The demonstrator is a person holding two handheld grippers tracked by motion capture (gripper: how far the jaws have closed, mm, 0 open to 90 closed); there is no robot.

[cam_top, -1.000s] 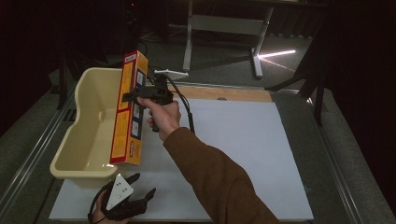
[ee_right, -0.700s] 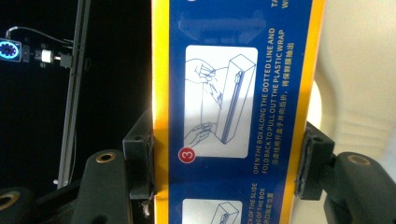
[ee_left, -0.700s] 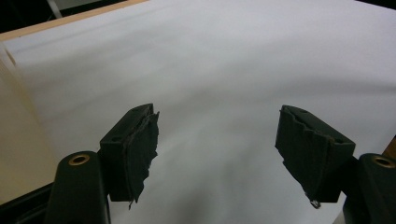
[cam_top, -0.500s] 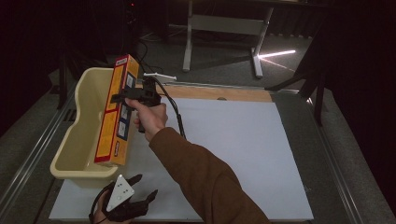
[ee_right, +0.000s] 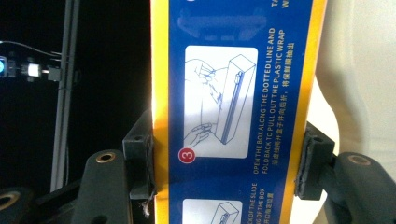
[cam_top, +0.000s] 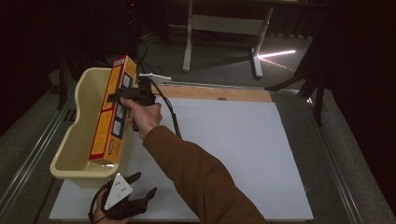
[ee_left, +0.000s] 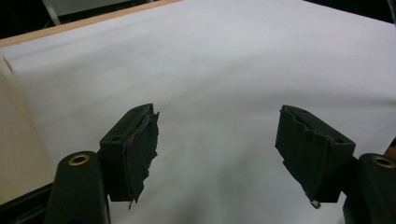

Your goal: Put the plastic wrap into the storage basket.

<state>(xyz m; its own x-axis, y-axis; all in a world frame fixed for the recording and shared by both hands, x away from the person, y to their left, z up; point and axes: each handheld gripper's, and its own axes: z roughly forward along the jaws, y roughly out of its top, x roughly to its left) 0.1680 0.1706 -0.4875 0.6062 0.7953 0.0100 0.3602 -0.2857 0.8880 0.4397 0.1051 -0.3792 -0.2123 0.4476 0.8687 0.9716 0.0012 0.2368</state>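
Note:
A long yellow and blue plastic wrap box [cam_top: 113,112] hangs tilted over the right wall of a cream plastic tub [cam_top: 74,144], its lower end down by the tub's near right corner. My right gripper [cam_top: 122,96] is shut on the box about a third of the way down its length. In the right gripper view both pads press the box's [ee_right: 233,102] yellow edges, with its blue instruction panel facing the camera. My left gripper [cam_top: 135,193] rests at the near left of the white sheet [cam_top: 224,140], open with nothing between its pads [ee_left: 140,149].
The tub stands at the table's left edge, half off the white sheet. A wooden strip [cam_top: 219,93] runs along the sheet's far edge. Metal rails [cam_top: 28,158] flank the table. A cable [cam_top: 170,116] trails from the right gripper over the sleeve.
The right gripper has carried the box leftward and lower, from beside the tub to over its right wall. The left gripper has stayed put.

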